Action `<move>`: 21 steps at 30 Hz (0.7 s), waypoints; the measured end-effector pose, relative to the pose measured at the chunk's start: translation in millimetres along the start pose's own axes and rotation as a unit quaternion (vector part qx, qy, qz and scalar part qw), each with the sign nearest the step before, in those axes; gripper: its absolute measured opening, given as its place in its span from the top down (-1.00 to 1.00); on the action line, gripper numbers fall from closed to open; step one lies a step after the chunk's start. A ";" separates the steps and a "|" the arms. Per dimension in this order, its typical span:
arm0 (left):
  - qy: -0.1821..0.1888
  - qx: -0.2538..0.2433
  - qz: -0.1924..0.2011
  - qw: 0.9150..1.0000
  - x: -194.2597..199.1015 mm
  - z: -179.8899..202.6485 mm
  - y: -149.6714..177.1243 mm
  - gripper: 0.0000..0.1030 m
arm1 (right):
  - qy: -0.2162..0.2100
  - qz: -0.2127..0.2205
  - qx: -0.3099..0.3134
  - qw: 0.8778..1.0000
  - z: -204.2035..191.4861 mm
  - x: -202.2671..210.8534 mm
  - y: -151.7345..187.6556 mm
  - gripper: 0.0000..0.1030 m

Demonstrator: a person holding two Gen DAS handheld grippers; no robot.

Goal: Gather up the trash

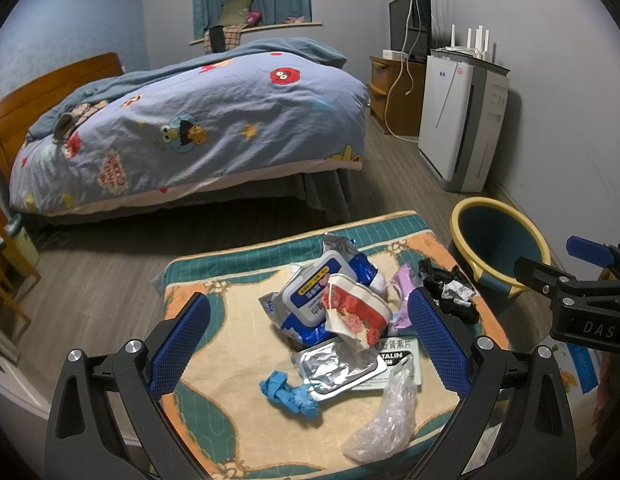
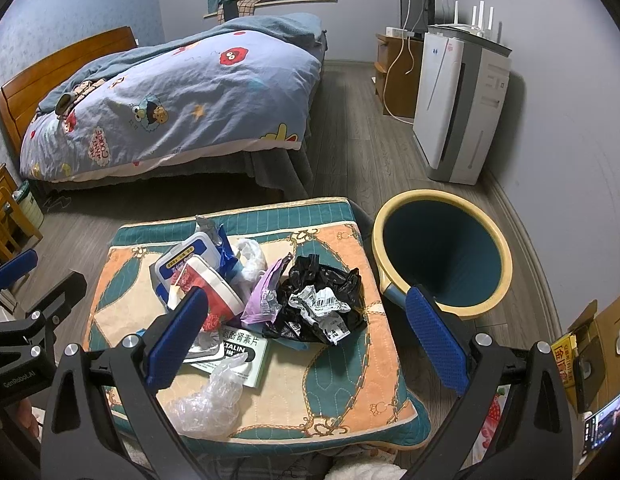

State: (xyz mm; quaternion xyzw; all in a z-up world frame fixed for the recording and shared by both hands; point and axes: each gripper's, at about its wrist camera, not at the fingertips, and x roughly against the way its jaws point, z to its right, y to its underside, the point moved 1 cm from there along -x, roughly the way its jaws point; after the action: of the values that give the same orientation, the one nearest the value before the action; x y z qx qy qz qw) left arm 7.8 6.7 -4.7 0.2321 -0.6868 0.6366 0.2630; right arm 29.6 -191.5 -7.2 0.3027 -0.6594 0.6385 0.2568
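Observation:
A pile of trash lies on a quilted stool (image 1: pixel 238 360) (image 2: pixel 341 380): wet-wipe packs (image 1: pixel 310 292) (image 2: pixel 186 260), a red floral pack (image 1: pixel 357 312) (image 2: pixel 214 292), a black bag (image 1: pixel 449 292) (image 2: pixel 317 300), a purple wrapper (image 2: pixel 266 296), foil (image 1: pixel 337 368), a blue glove (image 1: pixel 290 392), clear plastic (image 1: pixel 385 416) (image 2: pixel 210 396) and a leaflet (image 2: pixel 238 356). A teal bin with a yellow rim (image 1: pixel 497 248) (image 2: pixel 441 252) stands right of the stool. My left gripper (image 1: pixel 310 336) is open above the pile. My right gripper (image 2: pixel 306 328) is open above the black bag.
A bed with a cartoon duvet (image 1: pixel 190 128) (image 2: pixel 170 96) stands behind the stool. A white air purifier (image 1: pixel 461 120) (image 2: pixel 457 108) and a wooden cabinet (image 1: pixel 393 92) line the right wall. A cardboard box (image 2: pixel 597 332) sits at the far right.

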 end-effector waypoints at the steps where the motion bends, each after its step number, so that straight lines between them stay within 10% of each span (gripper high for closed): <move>1: 0.000 0.000 0.000 1.000 0.1 -0.5 0.0 -0.90 | 0.000 0.000 0.000 1.000 -0.1 -0.2 0.5 -0.89; 21: 0.000 0.001 -0.001 1.000 -0.6 1.5 -0.1 -0.90 | 0.001 -0.003 0.002 1.000 -0.1 -3.5 5.0 -0.89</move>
State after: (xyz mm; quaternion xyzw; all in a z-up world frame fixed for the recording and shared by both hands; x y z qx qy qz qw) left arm 8.2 5.2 -5.1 0.2328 -0.6861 0.6370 0.2632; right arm 28.3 -191.1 -13.2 0.3047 -0.6567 0.6394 0.2591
